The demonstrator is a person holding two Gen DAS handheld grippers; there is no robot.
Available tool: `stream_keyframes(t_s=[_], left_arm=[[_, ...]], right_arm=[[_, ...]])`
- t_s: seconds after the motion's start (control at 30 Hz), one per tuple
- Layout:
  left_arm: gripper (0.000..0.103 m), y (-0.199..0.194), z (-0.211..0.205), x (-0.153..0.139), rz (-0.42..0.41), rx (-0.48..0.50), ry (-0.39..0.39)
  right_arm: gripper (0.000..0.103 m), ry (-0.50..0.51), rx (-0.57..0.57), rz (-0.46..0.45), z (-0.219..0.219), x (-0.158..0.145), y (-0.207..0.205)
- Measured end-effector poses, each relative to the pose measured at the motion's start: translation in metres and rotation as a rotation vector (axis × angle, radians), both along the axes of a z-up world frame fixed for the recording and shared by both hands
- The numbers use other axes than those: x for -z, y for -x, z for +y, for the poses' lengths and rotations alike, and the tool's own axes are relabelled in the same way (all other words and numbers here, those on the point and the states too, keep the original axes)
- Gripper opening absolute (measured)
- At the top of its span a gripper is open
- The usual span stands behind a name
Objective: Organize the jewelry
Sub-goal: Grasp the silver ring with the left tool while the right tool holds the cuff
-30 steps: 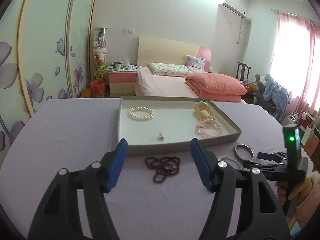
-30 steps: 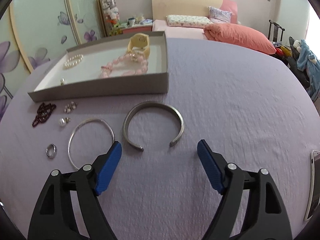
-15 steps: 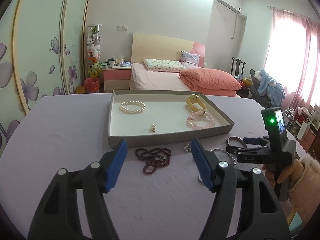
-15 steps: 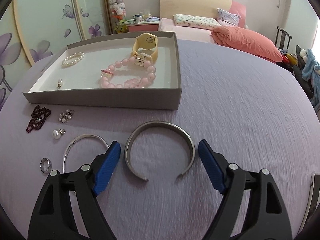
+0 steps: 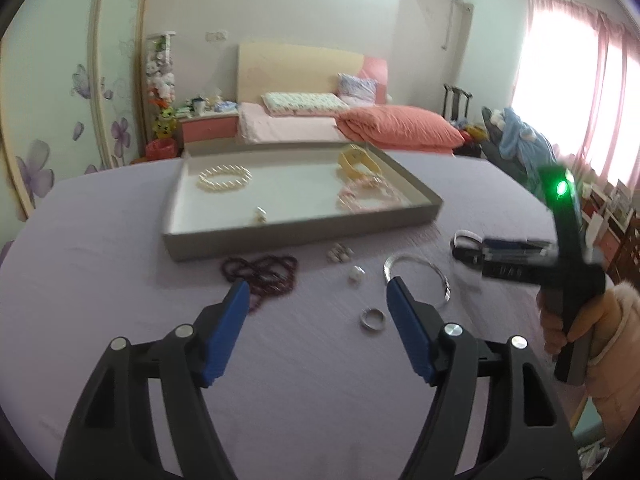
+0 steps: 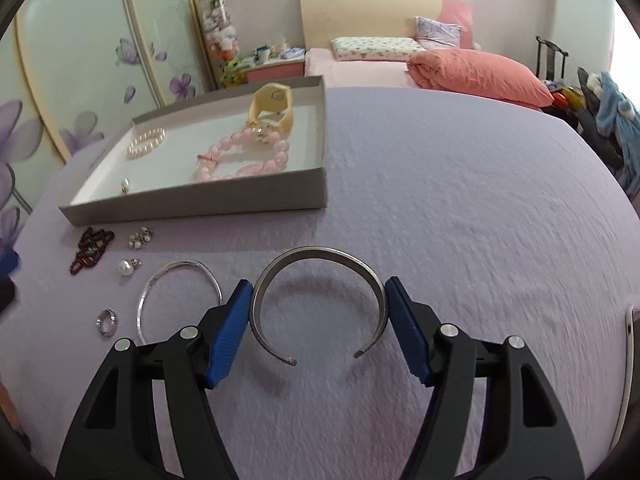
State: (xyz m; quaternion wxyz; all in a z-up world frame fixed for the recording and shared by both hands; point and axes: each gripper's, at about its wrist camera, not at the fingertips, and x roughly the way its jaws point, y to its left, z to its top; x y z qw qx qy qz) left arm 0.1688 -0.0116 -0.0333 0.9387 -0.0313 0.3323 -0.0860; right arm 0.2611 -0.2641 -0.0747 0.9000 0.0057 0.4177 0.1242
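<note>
The purple tabletop (image 6: 460, 208) had lots of bare room on the right of the frame. The gray tray (image 6: 200, 206) sat at the upper left, its front wall facing the loose jewelry. The open silver bangle (image 6: 318, 298) lay flat in the lower middle, its gap toward the bottom. The right gripper (image 6: 318, 308) had just been closing, its fingers (image 6: 234, 328) right at the bangle's sides. The left gripper (image 5: 318, 308) had been opening, with nothing between.

Open silver cuff (image 6: 318, 276) flat on purple cloth, thin bangle (image 6: 176, 292), ring (image 6: 107, 322), pearl earrings (image 6: 141, 238), dark bead strand (image 6: 91, 249) beside it, grey tray (image 6: 192, 208) holding pearl bracelet (image 6: 146, 142), pink beads (image 6: 244, 160), yellow watch (image 6: 272, 110)
</note>
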Motion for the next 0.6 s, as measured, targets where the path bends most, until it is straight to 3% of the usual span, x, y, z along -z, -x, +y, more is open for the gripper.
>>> stream_keyframes(t_s=[0.17,0.43,0.6], left_arm=[[0.07,-0.01,-0.027,0.021,0.081,0.045,-0.038],[0.069,-0.031,-0.052,0.042,0.166,0.039,-0.096],[0.053,-0.044,-0.062,0.05,0.212,0.026,-0.107]], right_arm=[[0.067,-0.047,0.007,-0.032,-0.008,-0.013,0.006],[0.067,-0.092,0.002,-0.069,-0.012,-0.027,0.01],[0.067,-0.11,0.006,-0.065,-0.015,-0.027,0.01]])
